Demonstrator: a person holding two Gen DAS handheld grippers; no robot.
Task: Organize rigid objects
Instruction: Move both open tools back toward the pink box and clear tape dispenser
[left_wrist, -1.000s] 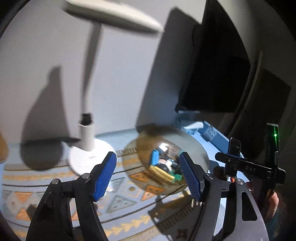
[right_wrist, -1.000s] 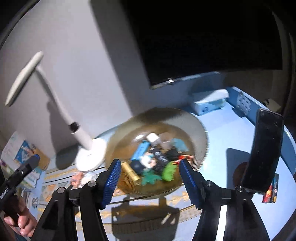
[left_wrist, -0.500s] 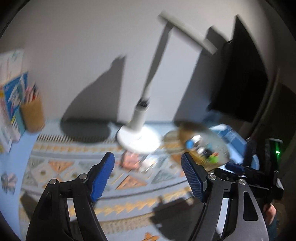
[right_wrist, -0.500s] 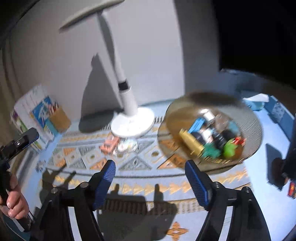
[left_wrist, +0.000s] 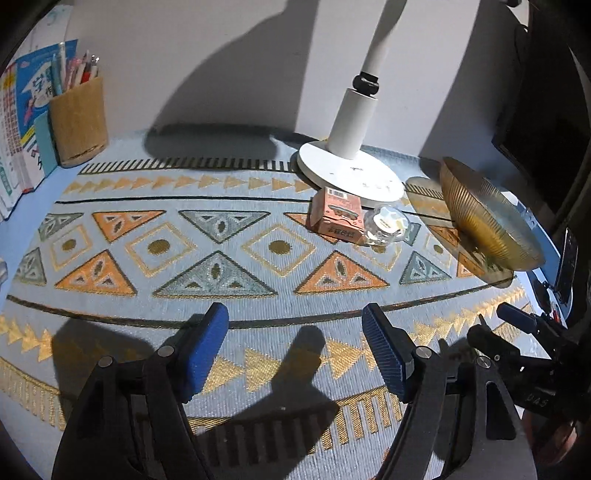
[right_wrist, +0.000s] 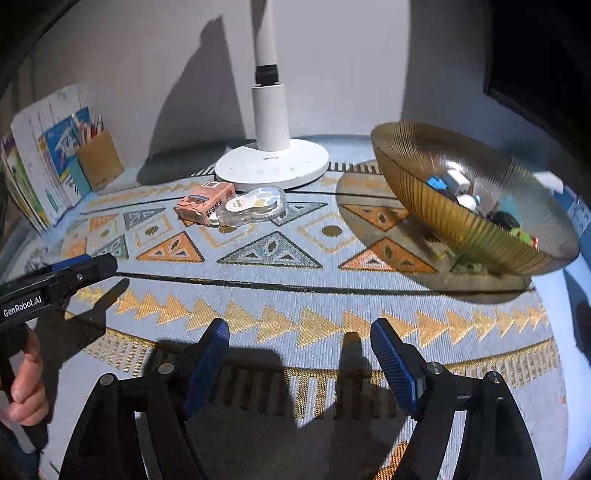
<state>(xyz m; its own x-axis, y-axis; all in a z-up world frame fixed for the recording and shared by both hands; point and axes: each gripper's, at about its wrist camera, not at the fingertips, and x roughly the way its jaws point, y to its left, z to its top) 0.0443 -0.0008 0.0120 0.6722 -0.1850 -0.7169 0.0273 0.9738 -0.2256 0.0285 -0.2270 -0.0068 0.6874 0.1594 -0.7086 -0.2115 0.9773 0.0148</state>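
Observation:
A small pink box (left_wrist: 337, 215) (right_wrist: 205, 204) lies on the patterned mat beside a clear plastic correction-tape dispenser (left_wrist: 386, 225) (right_wrist: 255, 205), both just in front of the lamp base. A ribbed amber glass bowl (left_wrist: 480, 218) (right_wrist: 436, 206) stands to the right and holds several small objects. My left gripper (left_wrist: 295, 350) is open and empty over the near mat. My right gripper (right_wrist: 299, 354) is open and empty, near the mat's front edge. Each gripper shows at the edge of the other's view.
A white desk lamp base (left_wrist: 349, 173) (right_wrist: 272, 162) stands at the back. A wooden pen cup (left_wrist: 77, 118) (right_wrist: 99, 158) and books (left_wrist: 14, 122) stand at the back left. A dark monitor (left_wrist: 546, 110) is at the right.
Both grippers have pulled back from above the bowl, swung left and dropped low over the mat. The pink box and tape dispenser have come into view. Both stay open and empty.

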